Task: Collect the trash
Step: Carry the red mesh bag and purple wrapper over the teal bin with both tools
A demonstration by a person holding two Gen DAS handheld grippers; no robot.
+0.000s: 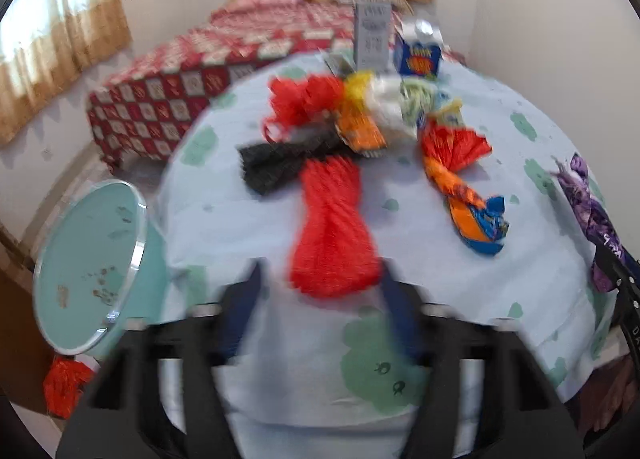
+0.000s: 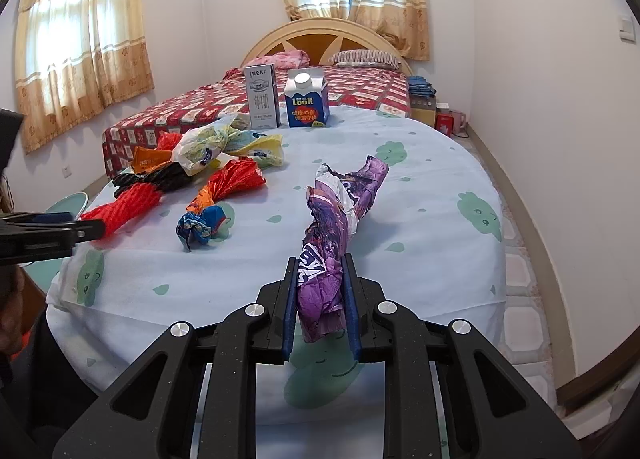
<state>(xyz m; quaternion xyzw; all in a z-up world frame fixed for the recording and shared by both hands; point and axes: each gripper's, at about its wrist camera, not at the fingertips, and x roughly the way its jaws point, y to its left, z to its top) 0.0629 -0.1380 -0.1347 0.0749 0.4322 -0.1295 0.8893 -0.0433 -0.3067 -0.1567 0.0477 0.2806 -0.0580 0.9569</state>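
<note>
Crumpled wrappers lie on a round table with a light blue cloth [image 2: 420, 259]. My right gripper [image 2: 320, 267] is shut on a purple wrapper [image 2: 340, 219], its far end resting on the cloth; it also shows in the left wrist view [image 1: 588, 215]. My left gripper [image 1: 320, 271] is open, its blue pads either side of the near end of a red net wrapper [image 1: 332, 227], which also shows in the right wrist view [image 2: 124, 205]. An orange and blue wrapper [image 2: 216, 207] lies mid-table. The left view is blurred.
A teal bin [image 1: 88, 259] stands left of the table, a red scrap [image 1: 64, 383] on the floor beside it. A black wrapper [image 1: 276, 167], a pile of wrappers [image 2: 224, 143], a grey carton [image 2: 262, 97] and a blue carton [image 2: 306, 101] sit further back. A bed [image 2: 192, 107] is behind.
</note>
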